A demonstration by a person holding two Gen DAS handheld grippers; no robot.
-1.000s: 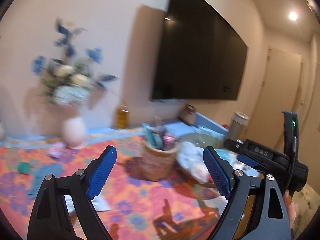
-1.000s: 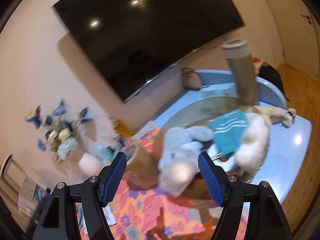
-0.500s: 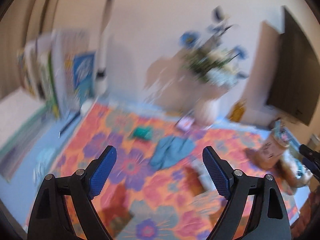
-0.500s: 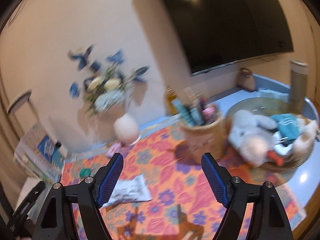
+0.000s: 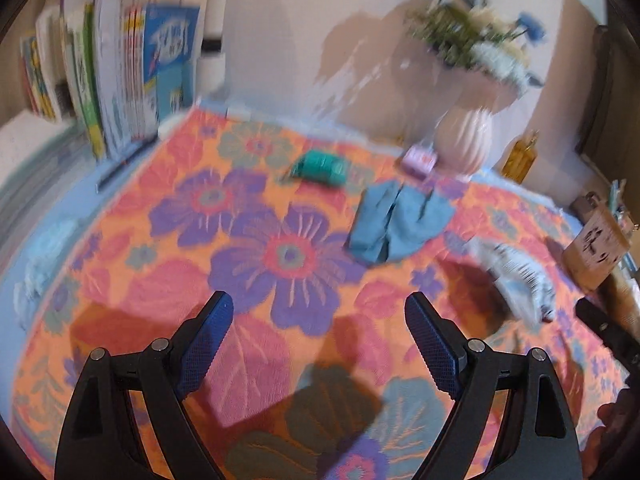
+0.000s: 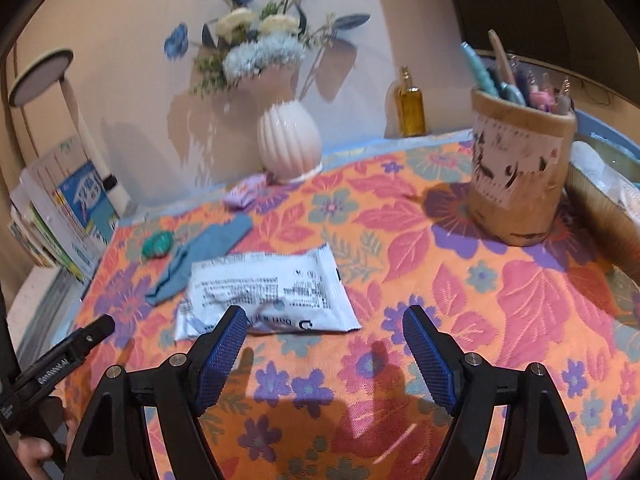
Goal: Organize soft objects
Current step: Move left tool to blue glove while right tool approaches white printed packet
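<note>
My left wrist view motion-blurred throughout: book spines [image 5: 120, 80] unreadable, flowers [image 5: 472, 40] smeared. White packet [image 5: 516, 280] right of blue cloth [image 5: 396, 224] streaked, print illegible there. Pen holder [image 5: 596, 248] further right of cloth cut by frame edge. In my right wrist view, basket [image 6: 600, 208] right of pen holder [image 6: 520, 176] mostly out of frame, contents can't tell. Small green thing [image 6: 158, 244] beside blue cloth [image 6: 204, 252] too small to identify. Packet [image 6: 264, 292] near edge hidden behind fingertip [image 6: 220, 352].

A ribbed vase [image 6: 289, 148] of flowers, amber bottle [image 6: 409, 107], pen holder [image 6: 518, 168] and books [image 5: 120, 76] edge the floral tablecloth [image 6: 480, 300]
</note>
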